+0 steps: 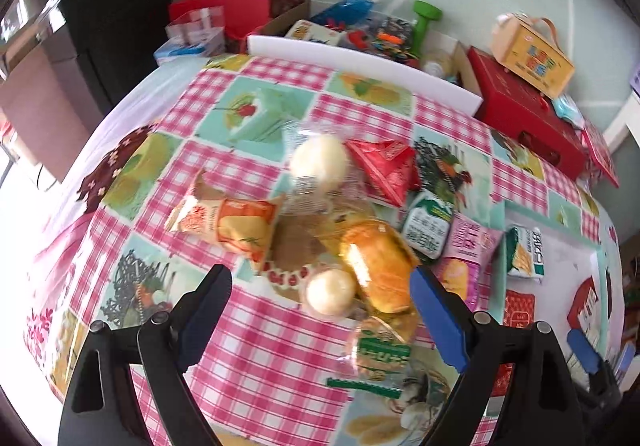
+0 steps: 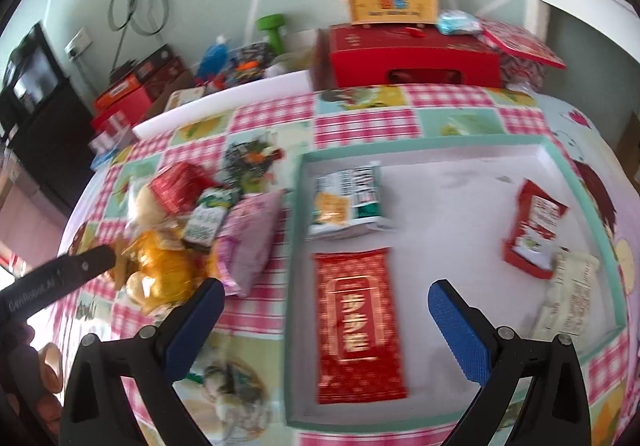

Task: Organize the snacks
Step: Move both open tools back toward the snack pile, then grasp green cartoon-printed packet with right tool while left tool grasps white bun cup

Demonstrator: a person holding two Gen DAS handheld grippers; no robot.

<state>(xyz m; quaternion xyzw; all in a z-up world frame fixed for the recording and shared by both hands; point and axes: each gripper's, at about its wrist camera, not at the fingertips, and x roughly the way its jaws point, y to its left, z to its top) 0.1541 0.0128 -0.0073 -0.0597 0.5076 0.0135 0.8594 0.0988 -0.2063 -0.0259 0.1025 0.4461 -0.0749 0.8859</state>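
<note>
Left wrist view: snack pile [image 1: 344, 230] lies just beyond spread, empty jaws; right jaws likewise seem released.

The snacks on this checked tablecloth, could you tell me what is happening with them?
A person is sorting packaged snacks with a gripper in each hand. The left gripper hangs open and empty over the loose pile on the cloth. The right gripper is open and empty above the shallow teal-rimmed tray, which already holds a red packet, a green-and-white packet and two more at its right side.
</note>
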